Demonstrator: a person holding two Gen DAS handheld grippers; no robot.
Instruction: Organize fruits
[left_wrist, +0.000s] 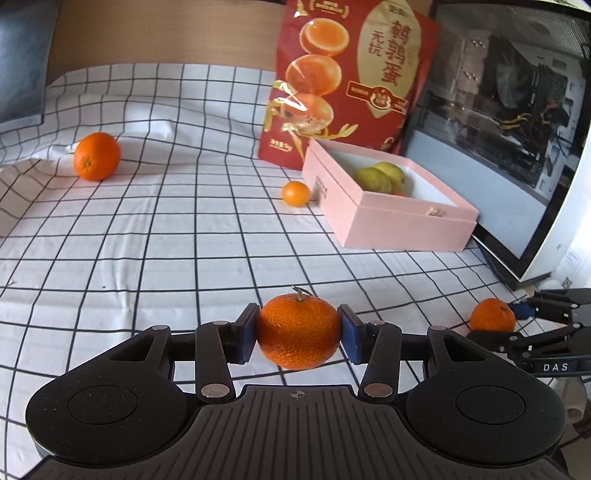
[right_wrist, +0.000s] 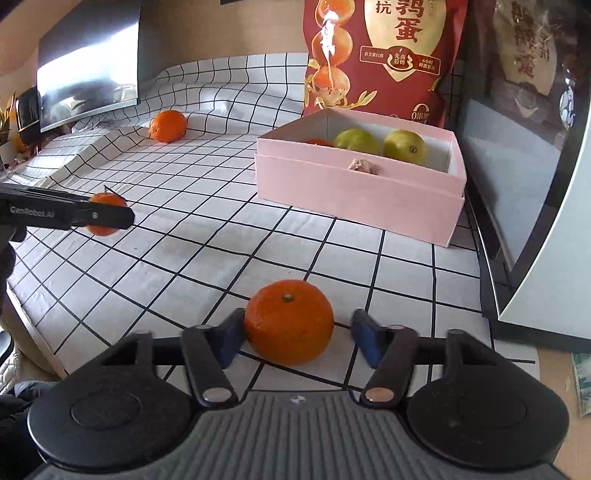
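Because the fruits are to be gathered into the pink box (right_wrist: 354, 199), a stemmed mandarin (left_wrist: 298, 330) is clamped between both pads of the left gripper (left_wrist: 298, 334), apparently lifted off the checked tabletop (left_wrist: 147, 240). A second mandarin (right_wrist: 289, 320) rests on the tabletop inside the right gripper (right_wrist: 297, 338), whose jaws are spread, one pad touching, one apart. Both skins are bright orange and dimpled. Two green fruits (right_wrist: 380, 146) are already held in the box.

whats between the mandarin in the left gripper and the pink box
Only bare checked cloth, seen in the left wrist view. The left hand-held gripper holds the mandarin; the small orange sits left of the pink box, off that line.
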